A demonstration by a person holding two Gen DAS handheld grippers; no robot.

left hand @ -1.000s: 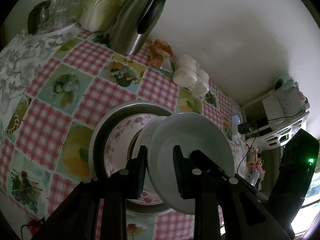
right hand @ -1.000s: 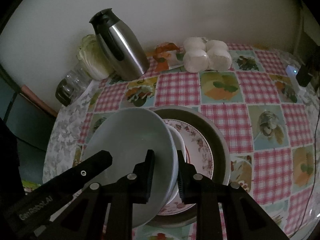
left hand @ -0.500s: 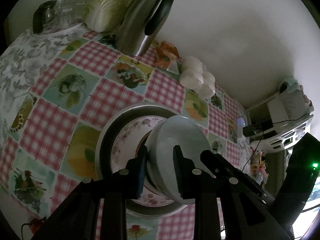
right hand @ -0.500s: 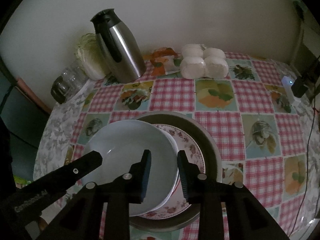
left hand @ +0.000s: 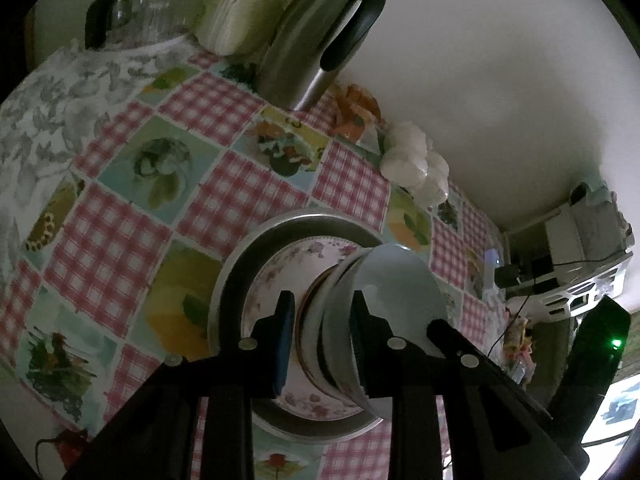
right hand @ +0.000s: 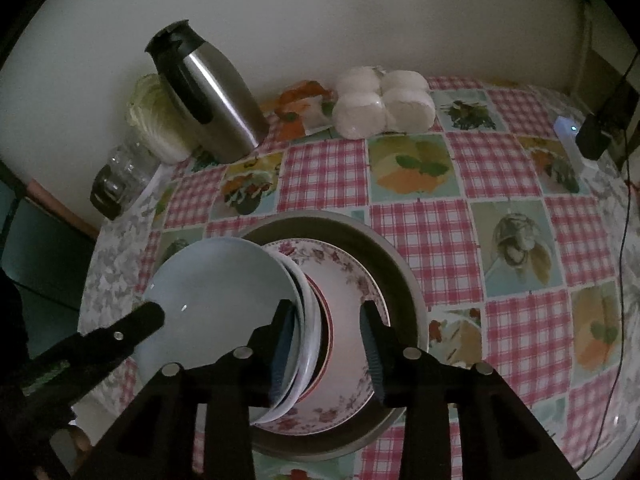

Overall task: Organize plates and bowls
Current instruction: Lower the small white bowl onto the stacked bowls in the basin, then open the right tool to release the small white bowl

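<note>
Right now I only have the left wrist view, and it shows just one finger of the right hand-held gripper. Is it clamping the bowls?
Observer: No. The right hand-held gripper stands open, with one finger inside the pale blue bowl and the other clear of the stack, over the floral plate.
Operator: How many buns are in that pack?
Observer: Four buns, beside the steel flask.
</note>
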